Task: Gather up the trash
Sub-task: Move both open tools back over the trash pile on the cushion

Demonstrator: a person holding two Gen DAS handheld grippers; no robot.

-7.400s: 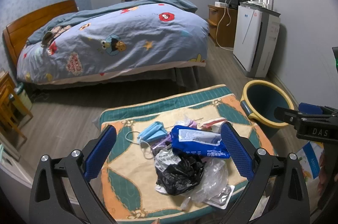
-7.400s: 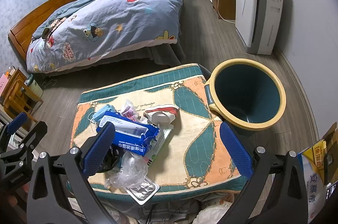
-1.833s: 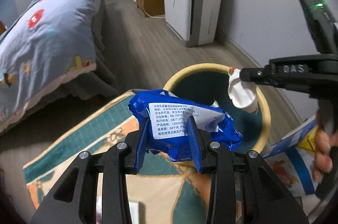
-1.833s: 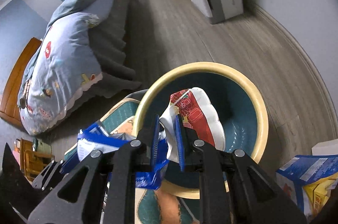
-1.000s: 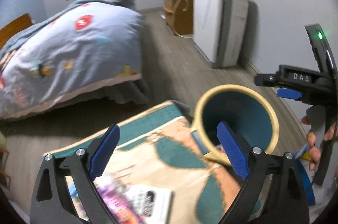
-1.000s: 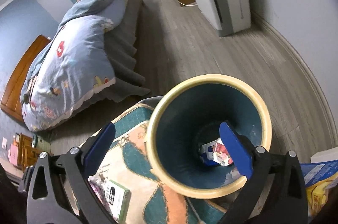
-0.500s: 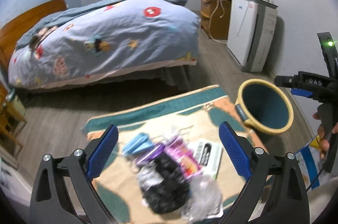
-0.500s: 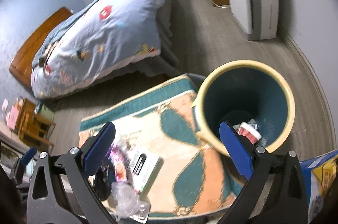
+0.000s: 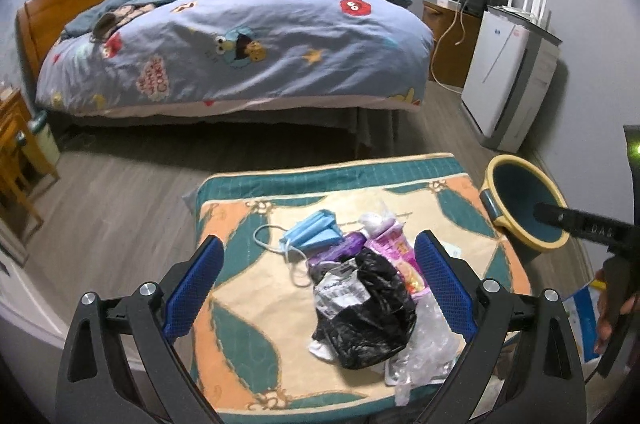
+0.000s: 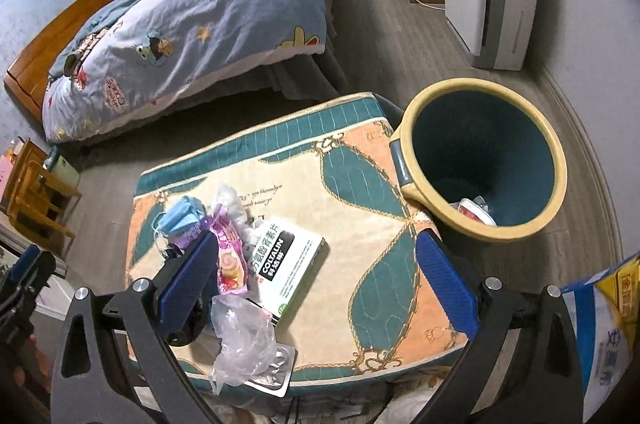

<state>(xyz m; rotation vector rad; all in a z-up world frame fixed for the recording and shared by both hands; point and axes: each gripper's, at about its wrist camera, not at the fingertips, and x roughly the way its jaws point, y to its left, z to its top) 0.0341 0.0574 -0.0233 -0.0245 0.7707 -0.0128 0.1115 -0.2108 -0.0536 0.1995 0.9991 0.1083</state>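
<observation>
- Both grippers hang empty above the table (image 9: 248, 304) — left gripper (image 9: 318, 288) with jaws spread wide, right gripper (image 10: 318, 282) released just the same.
- The trash pile sits on the table's near side: black bag (image 9: 372, 308), blue mask (image 9: 316, 234), pink wrapper (image 10: 230, 266), medicine box (image 10: 288, 270), clear plastic (image 10: 244, 344).
- The bin (image 10: 552, 148) stands just beside the table's right edge, a few scraps inside.
- Looks like a fresh pick — next, drop onto one piece, clamp, carry it to the bin.
</observation>
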